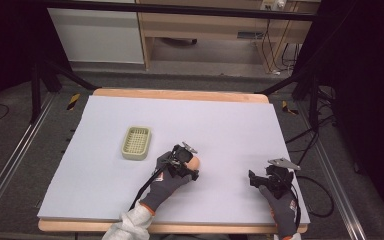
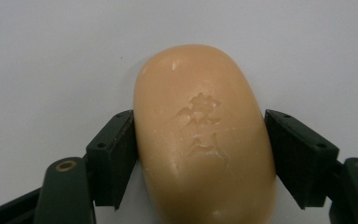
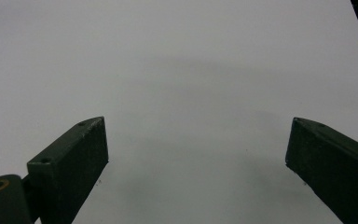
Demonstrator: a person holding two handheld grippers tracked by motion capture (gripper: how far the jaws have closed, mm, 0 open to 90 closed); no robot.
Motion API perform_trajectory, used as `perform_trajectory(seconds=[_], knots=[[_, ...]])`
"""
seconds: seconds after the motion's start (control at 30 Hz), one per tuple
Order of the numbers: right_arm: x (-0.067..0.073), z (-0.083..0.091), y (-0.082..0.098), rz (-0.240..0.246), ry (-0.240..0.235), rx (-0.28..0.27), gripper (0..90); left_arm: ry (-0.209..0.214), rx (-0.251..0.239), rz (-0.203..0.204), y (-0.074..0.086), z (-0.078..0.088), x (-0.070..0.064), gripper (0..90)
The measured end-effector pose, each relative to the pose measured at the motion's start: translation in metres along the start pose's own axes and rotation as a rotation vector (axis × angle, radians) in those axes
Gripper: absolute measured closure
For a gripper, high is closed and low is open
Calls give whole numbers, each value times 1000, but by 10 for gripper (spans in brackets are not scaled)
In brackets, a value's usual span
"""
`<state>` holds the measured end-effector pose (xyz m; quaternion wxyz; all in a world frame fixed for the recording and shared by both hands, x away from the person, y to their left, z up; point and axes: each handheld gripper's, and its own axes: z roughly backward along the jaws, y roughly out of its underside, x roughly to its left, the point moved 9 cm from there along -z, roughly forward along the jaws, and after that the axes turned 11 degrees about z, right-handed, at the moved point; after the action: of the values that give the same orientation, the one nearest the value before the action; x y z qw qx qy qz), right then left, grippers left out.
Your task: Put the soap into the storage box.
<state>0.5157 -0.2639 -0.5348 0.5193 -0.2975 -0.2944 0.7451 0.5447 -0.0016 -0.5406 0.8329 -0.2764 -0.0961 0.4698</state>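
Grasp step: left hand-held gripper [image 2: 200,154] pinching soap bar [image 2: 205,135], frame centre. Right hand-held gripper [image 3: 196,154] spread, idle. Next: lift, carry to soap dish [image 1: 136,142], upper left.

The soap [image 2: 205,135] runs off the bottom edge in the left gripper view. From high up, the left gripper [image 1: 186,162] hides most of it (just a small end peeks out). The holes in the tray [image 1: 136,142] look too tiny to count.
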Motion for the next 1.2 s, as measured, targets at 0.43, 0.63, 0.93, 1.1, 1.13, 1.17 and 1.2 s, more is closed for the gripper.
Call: perform_trajectory(seconds=[0.43,0.63,0.93,1.1,1.13,1.17,1.2], knots=[[0,0,0,0,-3,0,60,13,-20,2,-2,9,1,295],[0,0,0,1,0,0,60,25,-32,-4,-2,21,4,301],[0,0,0,1,1,0,60,31,-47,-10,0,37,11,307],[0,0,0,1,0,3,60,36,-58,-13,0,43,13,310],[0,0,0,2,0,4,59,37,-61,-10,0,43,13,310],[0,0,0,2,0,3,60,38,-60,-11,0,43,13,311],[0,0,0,2,0,3,59,38,-59,-12,1,44,13,311]])
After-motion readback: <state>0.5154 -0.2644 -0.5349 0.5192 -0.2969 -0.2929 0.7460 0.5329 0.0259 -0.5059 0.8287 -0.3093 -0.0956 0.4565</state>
